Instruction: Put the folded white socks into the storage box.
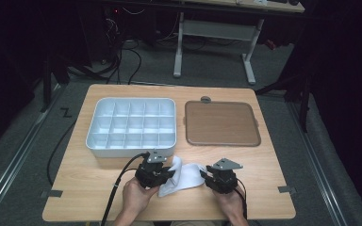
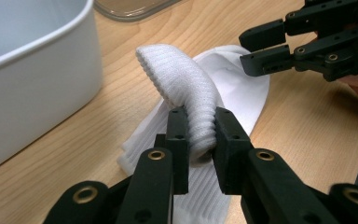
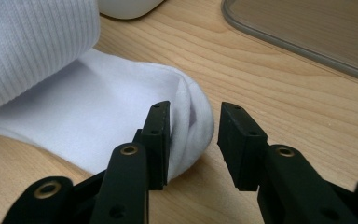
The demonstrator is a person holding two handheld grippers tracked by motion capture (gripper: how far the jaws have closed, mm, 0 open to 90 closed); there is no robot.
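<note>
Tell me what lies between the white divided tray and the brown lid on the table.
Nothing: in the high view a narrow strip of bare table separates the white divided tray from the brown lid. They lie side by side, apart.

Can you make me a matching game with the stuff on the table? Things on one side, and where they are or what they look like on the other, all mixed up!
Things:
1. sock
2. divided tray
3. brown lid
4. right gripper

Descriptions:
A. lies flat, to the right of the tray
B. white, pinched in the left gripper
C. jaws apart around the sock's rounded end
D. pale, with many empty compartments

Pairs: 1-B, 2-D, 3-A, 4-C
</note>
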